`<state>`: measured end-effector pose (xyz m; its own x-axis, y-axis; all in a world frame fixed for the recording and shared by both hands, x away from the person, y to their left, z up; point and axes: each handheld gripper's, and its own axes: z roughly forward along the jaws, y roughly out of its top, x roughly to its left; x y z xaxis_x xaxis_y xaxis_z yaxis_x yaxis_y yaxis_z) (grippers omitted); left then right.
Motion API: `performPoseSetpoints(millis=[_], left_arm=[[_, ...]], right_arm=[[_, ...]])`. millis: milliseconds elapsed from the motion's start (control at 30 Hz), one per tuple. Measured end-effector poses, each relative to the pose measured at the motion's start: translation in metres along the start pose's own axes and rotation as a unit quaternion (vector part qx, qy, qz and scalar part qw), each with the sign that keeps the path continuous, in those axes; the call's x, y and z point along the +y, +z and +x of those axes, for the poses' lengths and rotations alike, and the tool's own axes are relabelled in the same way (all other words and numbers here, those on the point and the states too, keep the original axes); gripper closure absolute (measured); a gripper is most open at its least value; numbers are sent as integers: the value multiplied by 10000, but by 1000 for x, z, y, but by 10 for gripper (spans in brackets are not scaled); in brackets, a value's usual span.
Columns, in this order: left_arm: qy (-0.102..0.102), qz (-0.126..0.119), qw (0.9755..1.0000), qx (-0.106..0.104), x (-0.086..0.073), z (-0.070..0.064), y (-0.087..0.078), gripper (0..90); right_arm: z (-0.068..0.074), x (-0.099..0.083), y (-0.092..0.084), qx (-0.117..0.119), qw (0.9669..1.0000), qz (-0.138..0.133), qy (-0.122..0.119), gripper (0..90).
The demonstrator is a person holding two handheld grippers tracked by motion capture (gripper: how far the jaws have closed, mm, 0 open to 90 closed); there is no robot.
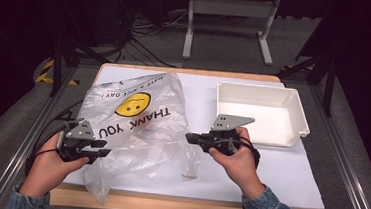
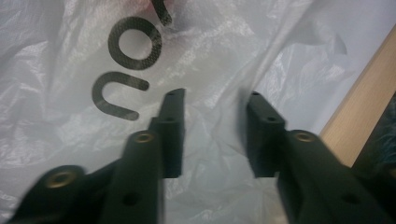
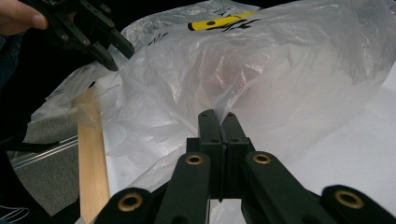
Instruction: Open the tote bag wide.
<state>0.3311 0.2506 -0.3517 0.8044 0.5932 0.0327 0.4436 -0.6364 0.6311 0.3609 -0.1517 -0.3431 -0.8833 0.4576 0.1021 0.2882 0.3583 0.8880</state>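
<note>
Right gripper [image 3: 222, 122] clamps crumpled clear bag [image 1: 141, 126], smiley and THANK YOU printed; left gripper [image 2: 215, 135] jaws apart over it

The room lay dark around a lit table [image 1: 287, 192], whose white top covered most of a pale wooden board; the wood edge [image 1: 165, 206] showed along the bottom of the high view. Grey carpet [image 1: 228, 47] spread across the upper middle of the frame. On it, at top centre, stood a light grey metal stand [image 1: 228, 7] with two long feet. Black cables [image 1: 143, 36] lay tangled on the floor at upper left. Yellow-and-black hazard tape [image 1: 45, 71] marked the floor at the left edge. Dark tripod legs [image 1: 56, 59] slanted in at both sides. Aluminium rails [image 1: 349, 167] ran diagonally along the lower left and lower right.
</note>
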Motion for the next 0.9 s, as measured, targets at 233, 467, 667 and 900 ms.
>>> performPoseSetpoints(millis=[233,467,667,900], left_arm=[[-49,-423,9987,264,1,6,-9,771],[-101,-732,9960,511,3,12,-14,793],[-188,-980,9927,685,4,20,-15,805],[-295,-1312,9874,834,6,29,-13,857]], right_arm=[[-4,1,0,-76,9999,-135,10,900],[-11,11,2,-269,9988,-407,-72,900],[-21,15,8,-391,9973,-617,-2,900],[-30,19,17,-541,9956,-760,60,900]])
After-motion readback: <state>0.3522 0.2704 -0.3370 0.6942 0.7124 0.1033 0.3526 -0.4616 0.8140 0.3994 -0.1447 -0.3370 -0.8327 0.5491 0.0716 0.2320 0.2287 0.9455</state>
